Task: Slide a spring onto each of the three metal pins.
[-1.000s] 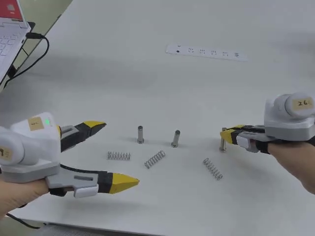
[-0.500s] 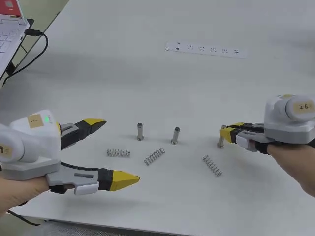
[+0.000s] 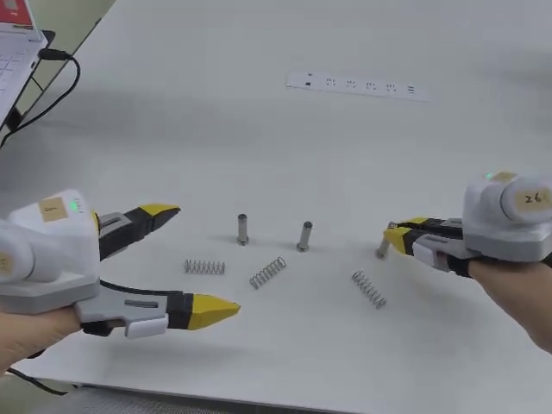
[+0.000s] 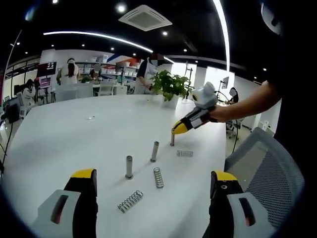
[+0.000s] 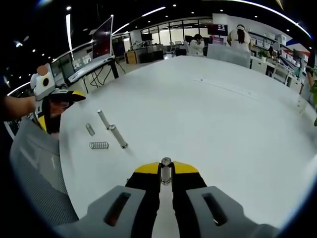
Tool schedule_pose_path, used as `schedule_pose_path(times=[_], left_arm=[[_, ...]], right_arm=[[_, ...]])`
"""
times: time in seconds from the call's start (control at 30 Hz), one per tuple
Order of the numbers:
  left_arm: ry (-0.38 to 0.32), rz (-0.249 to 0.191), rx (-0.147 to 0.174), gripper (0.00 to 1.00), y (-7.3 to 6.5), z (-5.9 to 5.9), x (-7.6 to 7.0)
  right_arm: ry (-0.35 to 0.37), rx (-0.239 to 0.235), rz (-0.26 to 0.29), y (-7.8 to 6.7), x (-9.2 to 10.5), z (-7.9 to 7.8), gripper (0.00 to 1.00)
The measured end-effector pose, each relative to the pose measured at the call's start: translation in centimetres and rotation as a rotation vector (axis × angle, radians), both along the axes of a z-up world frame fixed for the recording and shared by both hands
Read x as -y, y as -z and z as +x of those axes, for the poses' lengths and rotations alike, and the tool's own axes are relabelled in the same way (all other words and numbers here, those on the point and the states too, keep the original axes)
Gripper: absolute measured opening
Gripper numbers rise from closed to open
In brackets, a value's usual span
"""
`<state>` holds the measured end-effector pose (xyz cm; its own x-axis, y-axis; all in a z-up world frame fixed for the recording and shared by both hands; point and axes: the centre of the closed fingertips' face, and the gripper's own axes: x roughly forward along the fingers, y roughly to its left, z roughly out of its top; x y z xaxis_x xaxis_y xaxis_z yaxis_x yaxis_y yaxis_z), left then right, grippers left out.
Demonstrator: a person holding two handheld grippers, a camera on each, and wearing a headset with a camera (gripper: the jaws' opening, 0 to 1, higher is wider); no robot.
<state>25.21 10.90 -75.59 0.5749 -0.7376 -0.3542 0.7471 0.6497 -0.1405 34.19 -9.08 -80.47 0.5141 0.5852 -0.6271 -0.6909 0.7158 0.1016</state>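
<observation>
Three pins are on the white tabletop (image 3: pixel 259 155): the left pin (image 3: pixel 242 229) and middle pin (image 3: pixel 304 236) stand upright and free, while the right pin (image 3: pixel 383 248) is clamped between the closed yellow tips of the right tool (image 3: pixel 392 239), its head showing above them in the right gripper view. Three springs lie flat just in front of the pins, none on a pin: left spring (image 3: pixel 204 267), middle spring (image 3: pixel 268 272) and right spring (image 3: pixel 369 290). Left tool (image 3: pixel 205 257) has its jaws wide apart and holds nothing, with the left spring just ahead of its tips.
</observation>
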Motion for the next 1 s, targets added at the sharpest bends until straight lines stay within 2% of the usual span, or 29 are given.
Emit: schedule_pose_path(times=[0.37,0.63,1.0], left_arm=[[0.0,0.0,0.001,0.92,-0.1,0.2,-0.1],[0.0,0.003,0.0,0.92,-0.1,0.3,-0.1],[0.0,0.002,0.003,0.92,-0.3,0.3,-0.2]], right_arm=[[-0.012,-0.006,-0.004,0.0,0.1,-0.3,0.06],[-0.024,-0.034,-0.005,0.3,0.1,-0.7,0.07],[-0.033,-0.037,-0.017,0.7,0.3,-1.1,0.16]])
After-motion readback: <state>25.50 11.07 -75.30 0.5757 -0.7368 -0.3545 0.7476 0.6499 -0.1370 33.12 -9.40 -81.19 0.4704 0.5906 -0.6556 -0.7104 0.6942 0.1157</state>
